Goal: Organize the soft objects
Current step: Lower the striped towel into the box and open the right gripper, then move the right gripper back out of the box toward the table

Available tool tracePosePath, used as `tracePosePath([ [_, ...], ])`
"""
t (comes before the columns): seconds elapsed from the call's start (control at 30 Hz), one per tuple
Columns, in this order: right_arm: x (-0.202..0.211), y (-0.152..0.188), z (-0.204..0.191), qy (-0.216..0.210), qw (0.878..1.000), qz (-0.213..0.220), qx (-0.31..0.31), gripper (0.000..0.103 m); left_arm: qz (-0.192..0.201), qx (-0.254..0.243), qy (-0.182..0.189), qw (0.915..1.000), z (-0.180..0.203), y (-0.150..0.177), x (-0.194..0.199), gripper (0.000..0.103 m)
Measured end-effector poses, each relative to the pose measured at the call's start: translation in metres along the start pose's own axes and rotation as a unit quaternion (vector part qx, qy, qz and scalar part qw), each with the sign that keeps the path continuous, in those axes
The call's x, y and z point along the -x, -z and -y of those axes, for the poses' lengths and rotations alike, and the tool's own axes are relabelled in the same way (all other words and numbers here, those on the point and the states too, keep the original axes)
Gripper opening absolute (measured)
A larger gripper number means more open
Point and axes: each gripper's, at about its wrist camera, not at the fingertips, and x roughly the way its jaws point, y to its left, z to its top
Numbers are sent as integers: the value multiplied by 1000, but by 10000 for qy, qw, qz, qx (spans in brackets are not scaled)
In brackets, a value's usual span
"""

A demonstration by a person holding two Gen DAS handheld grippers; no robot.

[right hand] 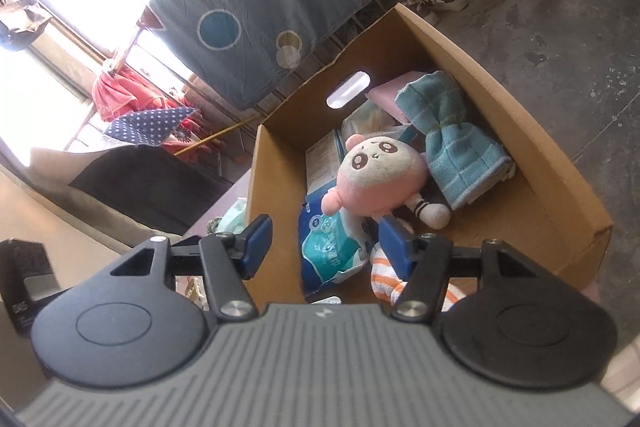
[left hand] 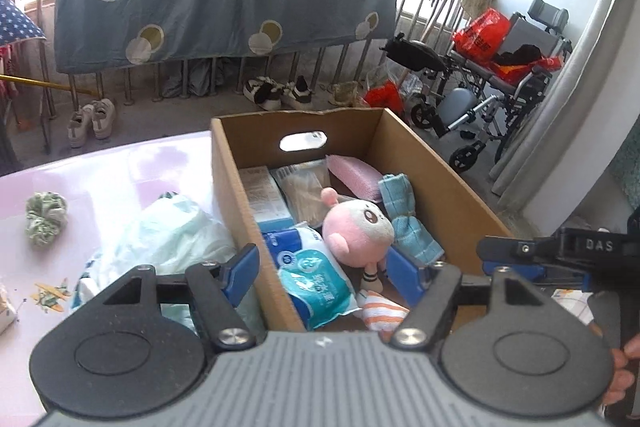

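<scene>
meanwhile the left gripper point(left hand: 322, 273) is hanging open and empty over the near end of the brown cardboard box point(left hand: 436, 171), while the green crumpled scrunchie point(left hand: 46, 217) is lying well off to its left on the pink table point(left hand: 100, 171), beyond a pale plastic bag point(left hand: 176, 231). the right gripper point(right hand: 324, 247) is also hovering open, over the pink plush doll point(right hand: 376, 179) inside the box.

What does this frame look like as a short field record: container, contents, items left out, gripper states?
container: cardboard box, open top
contents: pink plush doll, teal towel, wipes pack, striped cloth
left out: green scrunchie, white plastic bag on pink table
left gripper: open, empty
right gripper: open, empty
</scene>
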Motion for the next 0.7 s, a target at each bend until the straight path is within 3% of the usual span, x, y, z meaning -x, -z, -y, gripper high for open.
tracePosePath([
  [0.17, -11, -4, -7, -61, 9996, -273, -51, 61, 291, 39, -621, 9976, -31, 21, 43, 74],
  [0.33, -24, 9, -45, -416, 9974, -480, 329, 67, 379, 221, -1406, 9891, -74, 54, 73, 75],
  [0.43, -43, 13, -86, -651, 9919, -794, 753, 68, 453, 240, -2086, 9767, -100, 72, 84, 75],
  [0.57, -84, 16, -151, -1081, 9771, -1295, 1298, 73, 435, 388, -3014, 9517, -144, 88, 91, 75],
  [0.63, -112, 17, -185, -1281, 9662, -1577, 1588, 76, 415, 633, -3324, 9401, -168, 89, 91, 75],
  [0.7, -144, 18, -220, -1298, 9561, -1780, 1933, 81, 371, 1033, -3387, 9345, -194, 88, 88, 76],
])
